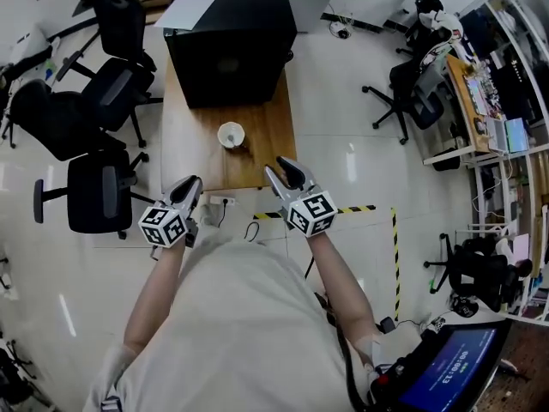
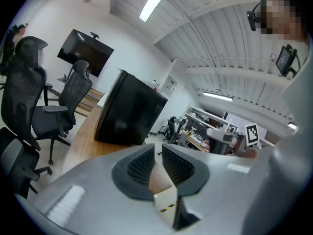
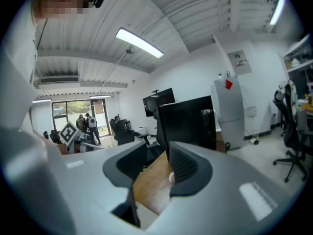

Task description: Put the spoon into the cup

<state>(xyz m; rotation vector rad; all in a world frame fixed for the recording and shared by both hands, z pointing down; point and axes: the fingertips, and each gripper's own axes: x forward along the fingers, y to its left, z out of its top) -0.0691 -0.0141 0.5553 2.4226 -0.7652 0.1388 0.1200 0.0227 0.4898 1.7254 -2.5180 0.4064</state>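
Observation:
A white cup (image 1: pixel 231 135) stands upright near the front of a wooden table (image 1: pixel 193 148). A small dark thing (image 1: pixel 246 147) lies just right of the cup; it is too small to tell whether it is the spoon. My left gripper (image 1: pixel 194 181) hovers at the table's front edge, left of the cup. Its jaws (image 2: pixel 155 148) stand open by a narrow gap, with nothing between them. My right gripper (image 1: pixel 276 166) sits over the table's front right corner, open and empty (image 3: pixel 157 153). A white bit of the cup (image 3: pixel 171 177) shows beside its right pad.
A big black box (image 1: pixel 230 33) fills the table's far half, with a sheet of paper (image 1: pixel 187 9) on top. Black office chairs (image 1: pixel 99 191) crowd the left side. A power strip (image 1: pixel 221 201) and yellow-black tape (image 1: pixel 360 209) lie on the floor by the table front.

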